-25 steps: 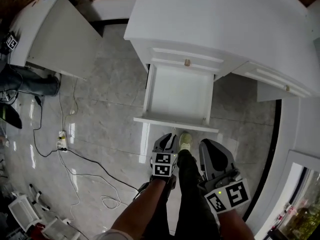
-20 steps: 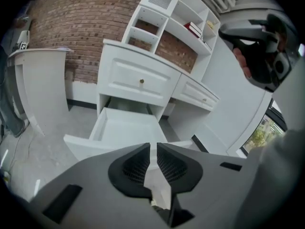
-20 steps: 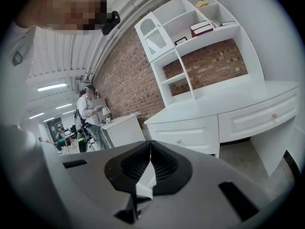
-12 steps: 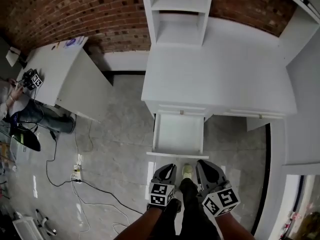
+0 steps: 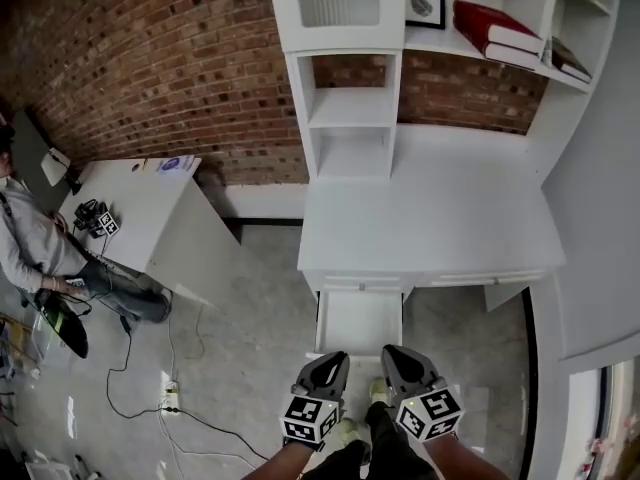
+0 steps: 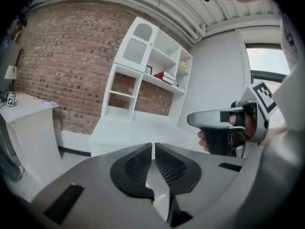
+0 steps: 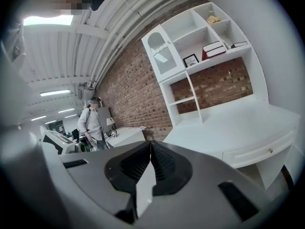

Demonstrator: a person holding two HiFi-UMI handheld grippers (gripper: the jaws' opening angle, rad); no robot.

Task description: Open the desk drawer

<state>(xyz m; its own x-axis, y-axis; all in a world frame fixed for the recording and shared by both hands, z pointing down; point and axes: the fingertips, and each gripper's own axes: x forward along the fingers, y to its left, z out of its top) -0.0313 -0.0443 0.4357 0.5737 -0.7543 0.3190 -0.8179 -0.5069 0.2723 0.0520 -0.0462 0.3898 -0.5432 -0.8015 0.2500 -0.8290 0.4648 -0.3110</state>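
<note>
The white desk (image 5: pixel 430 228) stands against the brick wall, and its left drawer (image 5: pixel 360 320) is pulled out, showing a bare white inside. Both grippers hang in the air in front of the drawer, touching nothing. My left gripper (image 5: pixel 325 368) (image 6: pixel 153 149) has its jaws closing to a thin slit with nothing between them. My right gripper (image 5: pixel 400 360) (image 7: pixel 150 144) is shut and empty; it also shows from the side in the left gripper view (image 6: pixel 224 128). A second drawer (image 7: pixel 259 151) with a small knob stays closed on the desk's right.
A shelf unit (image 5: pixel 350 98) with books (image 5: pixel 500 28) rises over the desk. A second white table (image 5: pixel 140 208) stands at the left, with a seated person (image 5: pixel 30 248) beside it. Cables (image 5: pixel 170 388) and a power strip lie on the tiled floor.
Both grippers have risen well above the open drawer, and the head view now takes in the whole desk and shelves. The left jaws have narrowed. The drawer stays pulled out.
</note>
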